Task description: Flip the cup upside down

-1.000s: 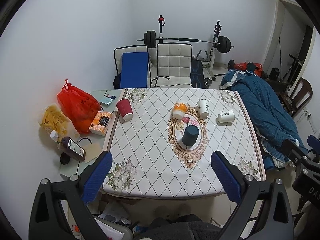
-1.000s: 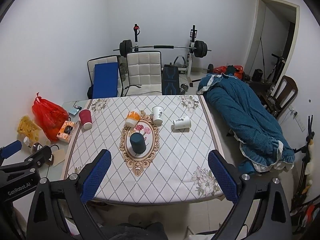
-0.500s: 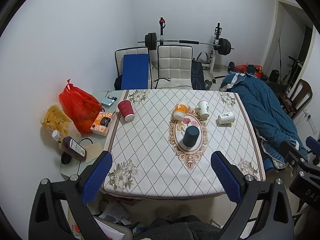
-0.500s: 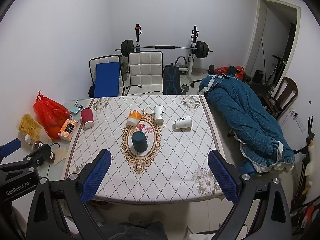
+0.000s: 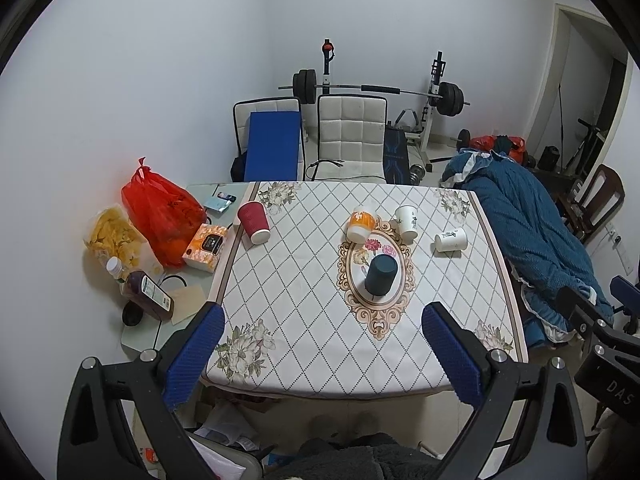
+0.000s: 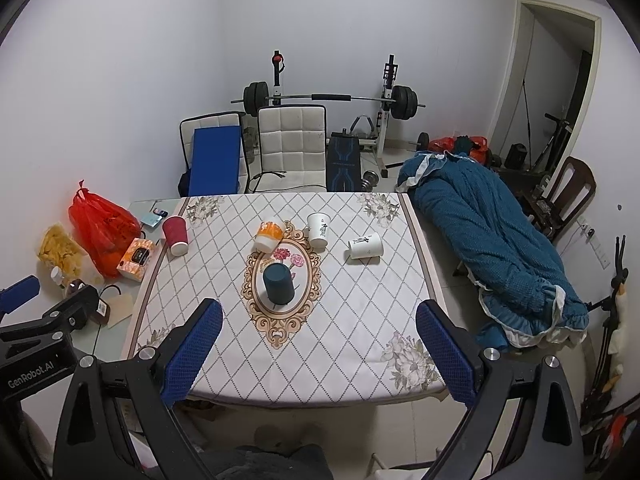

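Note:
Several cups stand on a table with a white diamond-pattern cloth point(image 5: 304, 280) point(image 6: 360, 300). A dark teal cup point(image 5: 381, 275) point(image 6: 278, 283) stands upside down on the oval flower motif. Behind it are an orange-and-white cup point(image 5: 361, 222) point(image 6: 269, 234), a white printed cup point(image 5: 407, 221) point(image 6: 318, 229) and a white cup lying on its side point(image 5: 451, 239) point(image 6: 365, 245). A red paper cup point(image 5: 253, 222) point(image 6: 176, 234) stands at the left edge. My left gripper point(image 5: 324, 354) and right gripper point(image 6: 318, 350) are open, empty, high above the table's near edge.
A side surface left of the table holds a red plastic bag point(image 5: 160, 212), a yellow bag point(image 5: 112, 236), an orange box point(image 5: 205, 246) and a bottle point(image 5: 148, 295). Two chairs point(image 5: 352, 136) and a barbell rack point(image 5: 372, 88) stand behind. A blue blanket point(image 6: 488, 240) lies right.
Both grippers have drawn back and up a little, so the table looks slightly lower and farther in both views. No cup has moved. Both stay open.

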Tool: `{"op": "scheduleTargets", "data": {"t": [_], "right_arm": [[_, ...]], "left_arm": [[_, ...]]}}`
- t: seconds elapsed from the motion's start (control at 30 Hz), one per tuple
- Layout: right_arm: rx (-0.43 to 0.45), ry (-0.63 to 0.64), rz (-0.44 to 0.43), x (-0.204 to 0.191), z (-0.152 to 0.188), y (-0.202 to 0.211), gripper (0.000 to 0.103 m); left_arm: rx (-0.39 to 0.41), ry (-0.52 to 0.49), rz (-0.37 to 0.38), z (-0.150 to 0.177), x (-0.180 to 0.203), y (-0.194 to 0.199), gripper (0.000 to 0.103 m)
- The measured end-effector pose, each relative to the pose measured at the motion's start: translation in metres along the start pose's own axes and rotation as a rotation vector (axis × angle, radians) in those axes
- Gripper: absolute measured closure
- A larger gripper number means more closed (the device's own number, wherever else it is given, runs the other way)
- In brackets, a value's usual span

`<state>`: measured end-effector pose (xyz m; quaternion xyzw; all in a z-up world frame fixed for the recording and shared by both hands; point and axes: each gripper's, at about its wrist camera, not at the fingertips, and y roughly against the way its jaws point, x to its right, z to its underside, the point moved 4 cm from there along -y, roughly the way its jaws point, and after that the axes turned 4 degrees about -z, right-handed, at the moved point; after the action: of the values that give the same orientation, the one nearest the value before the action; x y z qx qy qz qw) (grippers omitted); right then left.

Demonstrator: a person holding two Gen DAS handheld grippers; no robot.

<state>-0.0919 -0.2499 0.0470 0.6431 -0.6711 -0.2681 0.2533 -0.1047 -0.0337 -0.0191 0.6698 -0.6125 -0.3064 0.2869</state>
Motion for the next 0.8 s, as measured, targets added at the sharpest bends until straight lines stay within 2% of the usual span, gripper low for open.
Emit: {"op": "scheduleTargets", "data": {"t": [0.8], "right_arm": [[0.022,0.006,-0.023,0.0039,-0.0043,0.0092,0.004]], "left_arm": [[0.018,0.007,0.003,-0.0020,0.0050,0.0047,0.002]]}}
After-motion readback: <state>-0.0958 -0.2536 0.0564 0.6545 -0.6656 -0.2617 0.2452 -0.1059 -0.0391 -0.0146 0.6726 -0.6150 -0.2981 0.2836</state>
